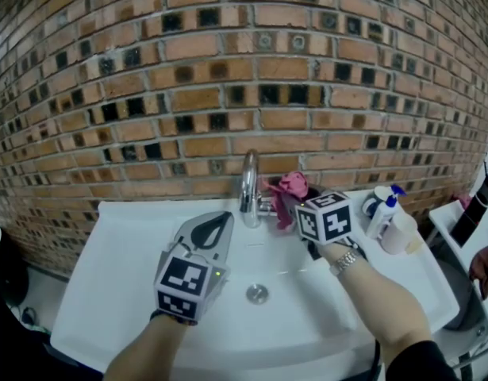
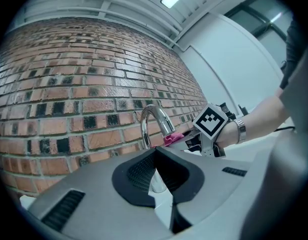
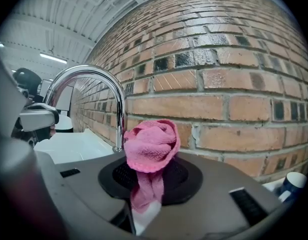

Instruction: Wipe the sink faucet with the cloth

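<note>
While the right gripper (image 3: 143, 184) clamps its jaws on the pink cloth (image 3: 151, 144), the bunched fabric stands up above the jaw tips, with the faucet (image 3: 93, 73) just beyond them to the left. The left gripper (image 2: 155, 176) hangs over the white sink (image 1: 124, 244), jaws pressed together on nothing; the faucet stands straight ahead of their tips, the cloth farther right.
</note>
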### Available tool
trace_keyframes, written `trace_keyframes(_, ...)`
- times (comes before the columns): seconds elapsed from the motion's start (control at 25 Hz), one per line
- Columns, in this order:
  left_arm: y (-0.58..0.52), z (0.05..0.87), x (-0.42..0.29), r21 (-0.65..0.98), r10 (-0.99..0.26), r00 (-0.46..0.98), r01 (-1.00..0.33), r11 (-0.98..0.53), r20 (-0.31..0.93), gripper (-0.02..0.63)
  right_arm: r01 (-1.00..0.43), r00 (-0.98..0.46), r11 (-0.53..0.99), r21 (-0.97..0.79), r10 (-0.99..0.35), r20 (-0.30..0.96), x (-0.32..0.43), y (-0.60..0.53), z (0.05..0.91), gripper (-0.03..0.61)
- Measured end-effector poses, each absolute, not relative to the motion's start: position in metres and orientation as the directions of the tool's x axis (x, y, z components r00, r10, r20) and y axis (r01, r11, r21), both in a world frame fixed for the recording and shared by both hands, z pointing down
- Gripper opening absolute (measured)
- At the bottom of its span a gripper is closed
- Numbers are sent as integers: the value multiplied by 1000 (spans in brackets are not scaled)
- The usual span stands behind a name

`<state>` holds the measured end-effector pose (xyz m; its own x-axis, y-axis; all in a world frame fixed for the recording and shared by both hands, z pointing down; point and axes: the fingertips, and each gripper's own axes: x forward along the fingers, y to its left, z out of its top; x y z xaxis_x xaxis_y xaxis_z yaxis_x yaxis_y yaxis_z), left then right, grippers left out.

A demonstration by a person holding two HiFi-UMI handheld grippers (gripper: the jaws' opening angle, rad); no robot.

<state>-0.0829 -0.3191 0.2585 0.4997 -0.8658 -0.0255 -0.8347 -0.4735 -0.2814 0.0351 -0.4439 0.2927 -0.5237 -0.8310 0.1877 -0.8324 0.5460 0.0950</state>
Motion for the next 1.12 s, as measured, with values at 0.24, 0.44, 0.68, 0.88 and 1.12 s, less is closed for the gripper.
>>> trace_keyframes(0.24,-319,257,-84,-279,-866,498,-837,-471,-31,3,-838,-517,533,120,-844,140,38,-443,267,89)
trace_keyframes(0.44,-315,250,-85,-280,-864,500,-838,-468,-55,3,-832,-528,539,131,-842,108,40,-429,249,91)
trace_keyframes(0.68,-302,237,-81,-267,-848,524,-831,-488,-81,3,-809,-566,568,150,-822,59,45,-393,217,91)
trace_keyframes(0.88,-274,215,-72,-234,-786,604,-789,-568,-128,3,-760,-635,631,153,-772,32,43,-350,195,91)
trace_keyframes(1.12,-239,203,-45,-219,-653,747,-663,-715,-129,40,-643,-754,748,163,-656,38,26,-294,182,91)
